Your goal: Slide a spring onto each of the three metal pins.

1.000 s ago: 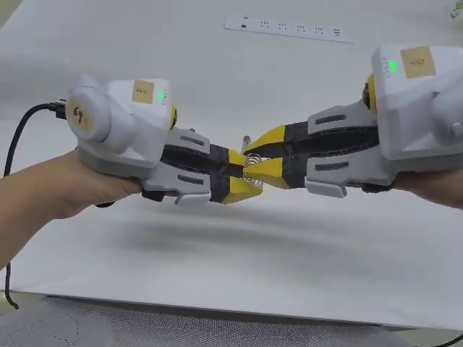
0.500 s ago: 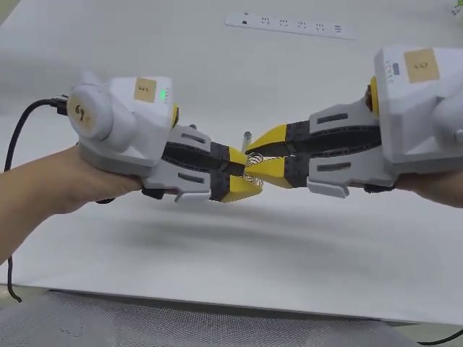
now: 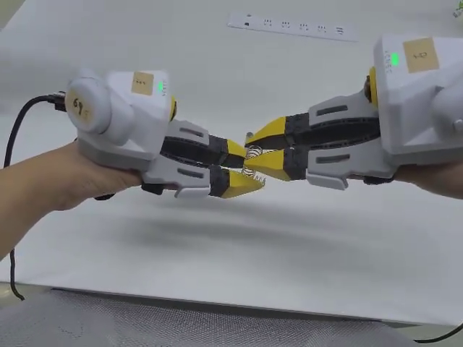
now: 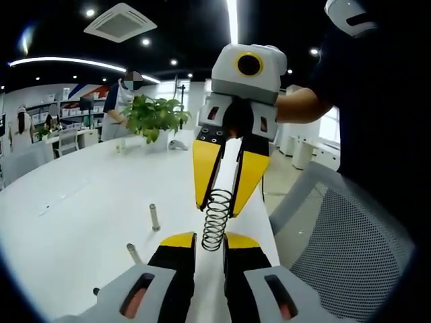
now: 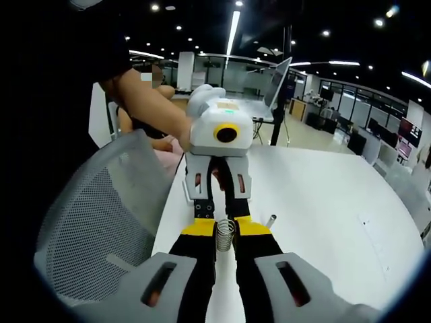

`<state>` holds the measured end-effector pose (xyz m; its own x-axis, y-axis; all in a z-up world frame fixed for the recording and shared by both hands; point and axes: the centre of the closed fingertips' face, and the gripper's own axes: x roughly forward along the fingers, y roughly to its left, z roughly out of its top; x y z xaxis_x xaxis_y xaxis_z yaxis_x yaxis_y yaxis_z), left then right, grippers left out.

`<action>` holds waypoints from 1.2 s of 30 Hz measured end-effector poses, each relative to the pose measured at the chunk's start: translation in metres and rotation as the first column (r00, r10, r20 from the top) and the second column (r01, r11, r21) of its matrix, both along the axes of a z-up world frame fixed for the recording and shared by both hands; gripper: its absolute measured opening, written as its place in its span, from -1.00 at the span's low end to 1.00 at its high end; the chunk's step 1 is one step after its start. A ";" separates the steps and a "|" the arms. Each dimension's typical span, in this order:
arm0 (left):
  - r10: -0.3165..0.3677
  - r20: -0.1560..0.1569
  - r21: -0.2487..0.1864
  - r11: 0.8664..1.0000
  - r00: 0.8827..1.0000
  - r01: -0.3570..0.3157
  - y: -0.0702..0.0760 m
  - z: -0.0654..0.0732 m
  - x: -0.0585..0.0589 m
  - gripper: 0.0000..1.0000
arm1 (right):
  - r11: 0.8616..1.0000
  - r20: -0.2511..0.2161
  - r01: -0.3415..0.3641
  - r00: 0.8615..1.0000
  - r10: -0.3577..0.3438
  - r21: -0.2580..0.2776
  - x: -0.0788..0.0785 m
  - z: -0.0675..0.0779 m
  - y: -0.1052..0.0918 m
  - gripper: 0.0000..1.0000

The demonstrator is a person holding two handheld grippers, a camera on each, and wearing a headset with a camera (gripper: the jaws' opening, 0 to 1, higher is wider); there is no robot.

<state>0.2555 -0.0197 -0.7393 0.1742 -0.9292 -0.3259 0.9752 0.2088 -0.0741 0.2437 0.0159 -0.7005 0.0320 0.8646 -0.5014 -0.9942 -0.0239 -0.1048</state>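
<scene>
A white table (image 3: pixel 239 238) takes up most of the head view, with a white power strip (image 3: pixel 293 27) lying along its far edge at the top of the frame. A grey mesh chair (image 4: pixel 337 235) sits at the lower right of the left gripper view.

The left gripper (image 3: pixel 251 170) comes in from the left of the head view and the right gripper (image 3: pixel 249 153) from the right. Their yellow tips meet at the centre of the frame, above the table.

The spring (image 4: pixel 216 219) stands between the two sets of fingers, at the centre of the left gripper view. Its upper end is pinched between the right gripper's fingers. Its lower end sits between the left gripper's fingers, which are slightly parted on either side of it; I cannot tell whether they press on it.

Two short metal pins (image 4: pixel 154 217) stand upright on the table at the lower left of that view, apart from the spring.
</scene>
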 end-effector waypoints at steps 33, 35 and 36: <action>0.226 0.014 0.019 0.974 0.974 -0.226 0.065 -0.002 0.021 -0.15 | 1.000 0.019 0.030 0.999 -0.030 0.009 0.014 0.002 -0.003 -0.85; 0.255 0.019 0.014 0.967 0.967 -0.256 0.073 0.000 0.024 -0.11 | 0.999 0.017 0.032 0.999 -0.032 0.008 0.014 0.001 -0.003 -0.85; 0.263 0.016 0.011 0.965 0.965 -0.264 0.076 0.000 0.024 -0.09 | 0.999 0.017 0.032 0.999 -0.033 0.008 0.014 0.001 -0.003 -0.85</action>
<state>0.2796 0.0563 -0.7393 0.4171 -0.8455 -0.3333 0.8865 0.4593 -0.0559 0.2575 0.0130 -0.6993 0.0687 0.8669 -0.4937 -0.9925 0.0093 -0.1218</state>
